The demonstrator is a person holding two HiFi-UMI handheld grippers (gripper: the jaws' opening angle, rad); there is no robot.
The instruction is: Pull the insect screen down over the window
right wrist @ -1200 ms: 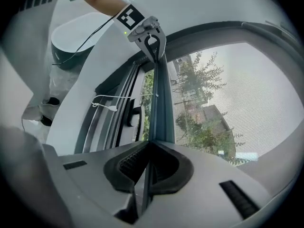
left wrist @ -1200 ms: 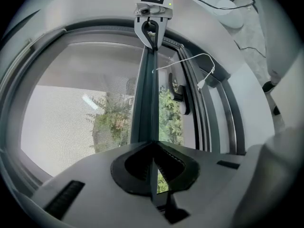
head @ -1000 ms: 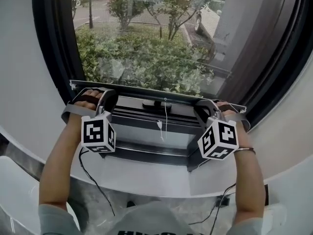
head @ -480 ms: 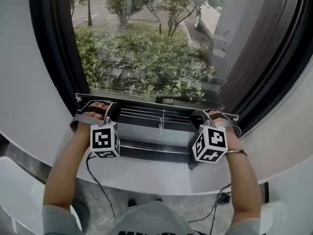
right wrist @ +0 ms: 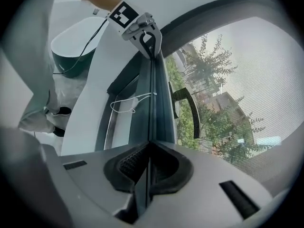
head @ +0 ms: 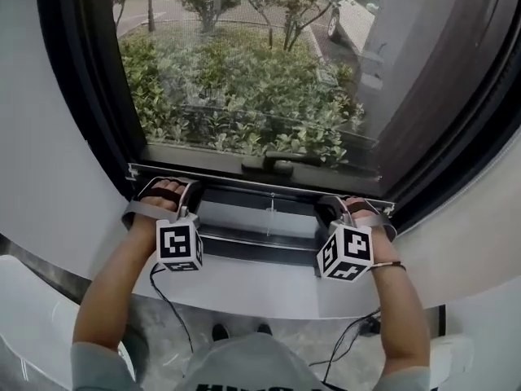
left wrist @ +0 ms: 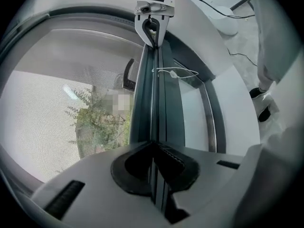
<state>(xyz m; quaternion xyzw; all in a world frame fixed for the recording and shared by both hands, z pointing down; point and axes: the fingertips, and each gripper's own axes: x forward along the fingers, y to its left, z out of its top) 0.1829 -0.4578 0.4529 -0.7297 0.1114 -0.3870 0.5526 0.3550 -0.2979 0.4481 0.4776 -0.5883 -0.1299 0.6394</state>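
L gripper & R gripper both clamped on bottom bar of insect screen, bar runs horiz btwn them, one per end, just above sill track, so rest of pull prob straight down, even both sides

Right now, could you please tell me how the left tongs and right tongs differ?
The left tongs grip the screen bar near its left end; the right tongs grip near its right end. The left tongs' cube looks nearly square-on in the head view; the right tongs' cube sits skewed. Both are shut on the bar.
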